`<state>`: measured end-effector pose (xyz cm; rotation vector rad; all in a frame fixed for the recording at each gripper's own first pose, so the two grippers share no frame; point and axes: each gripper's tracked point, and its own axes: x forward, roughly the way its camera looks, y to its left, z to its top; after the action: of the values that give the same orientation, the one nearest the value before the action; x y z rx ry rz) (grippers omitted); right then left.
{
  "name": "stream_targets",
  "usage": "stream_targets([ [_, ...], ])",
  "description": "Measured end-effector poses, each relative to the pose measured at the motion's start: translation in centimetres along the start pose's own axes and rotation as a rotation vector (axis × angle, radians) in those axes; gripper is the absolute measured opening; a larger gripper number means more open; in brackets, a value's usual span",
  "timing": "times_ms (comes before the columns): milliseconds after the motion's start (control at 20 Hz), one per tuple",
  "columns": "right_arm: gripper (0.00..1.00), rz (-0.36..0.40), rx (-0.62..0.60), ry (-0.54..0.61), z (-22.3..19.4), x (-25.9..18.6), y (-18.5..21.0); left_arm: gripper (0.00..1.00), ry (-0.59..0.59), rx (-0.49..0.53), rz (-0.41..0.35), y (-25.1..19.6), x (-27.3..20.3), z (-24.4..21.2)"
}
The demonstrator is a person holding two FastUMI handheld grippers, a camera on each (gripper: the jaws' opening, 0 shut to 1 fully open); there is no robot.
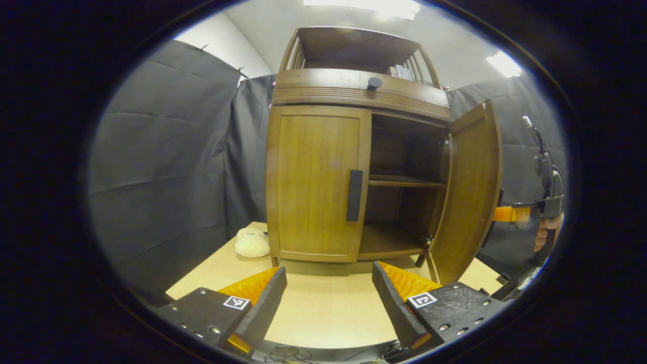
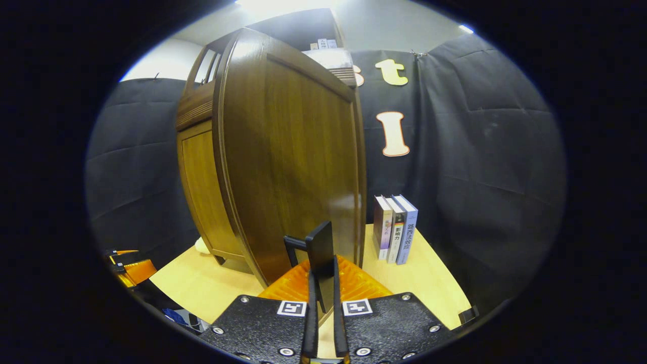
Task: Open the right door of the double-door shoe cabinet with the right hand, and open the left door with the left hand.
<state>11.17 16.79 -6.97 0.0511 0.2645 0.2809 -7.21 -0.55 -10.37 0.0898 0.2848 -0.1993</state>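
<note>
right door: [image 1: 467,192] swung wide open, hinge on the cabinet's [image 1: 354,91] right edge; I see shelves inside. In the right gripper view the door panel stands edge-on, just ahead.
right gripper: [image 2: 323,288] fingers pressed together on the right handle [image 2: 319,245], a dark vertical bar. In the left gripper view it shows far right, behind the open door.
left door: [image 1: 318,182] closed, flush with the frame.
left handle: [image 1: 355,195] dark bar, long axis vertical, on the door's inner edge next to the open bay.
left gripper: [image 1: 329,293] fingers spread apart, holding nothing, over the table [image 1: 323,313].
key relation: left handle lies ahead and above, slightly right of the line between my fingers, well apart. I judge the left gripper is the one to take it; the right is busy.
next move (judgement): raise and advance, straddle the bar from both sides, close, then pull leftward about the left hinge.
risk: fingers catching the door face before closing.
bystanders: plush [image 1: 251,242] at the cabinet's left foot, books [image 2: 395,228] on the right, both clear of the swing I expect.
</note>
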Motion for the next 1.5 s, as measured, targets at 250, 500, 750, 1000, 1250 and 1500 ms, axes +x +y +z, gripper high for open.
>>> stream_targets([
  [250,0.05,-0.08,0.056,-0.049,0.1,-1.1,-5.6,1.0,0.003,0.02,-0.027,-0.3,0.1,-0.2],
  [500,0.02,-0.018,0.029,-0.027,0.3,-1.1,-8.4,1.0,0.021,0.021,-0.069,-0.8,0.5,-0.5],
  [750,0.01,0.022,0.04,-0.004,0.3,-1.0,-9.9,1.0,0.024,0.037,-0.097,-1.1,0.8,-0.7],
  [1000,0.0,-0.013,0.057,0.0,0.2,-1.8,-10.2,1.0,0.038,0.027,-0.107,-1.2,0.9,-0.7],
  [1250,0.02,-0.063,0.076,0.006,-0.2,-2.8,-10.5,1.0,0.033,0.051,-0.114,-1.4,1.1,-0.9],
  [1500,0.03,-0.154,0.086,0.021,-0.7,-4.9,-11.6,1.0,0.013,0.052,-0.112,-1.5,1.2,-0.7],
])
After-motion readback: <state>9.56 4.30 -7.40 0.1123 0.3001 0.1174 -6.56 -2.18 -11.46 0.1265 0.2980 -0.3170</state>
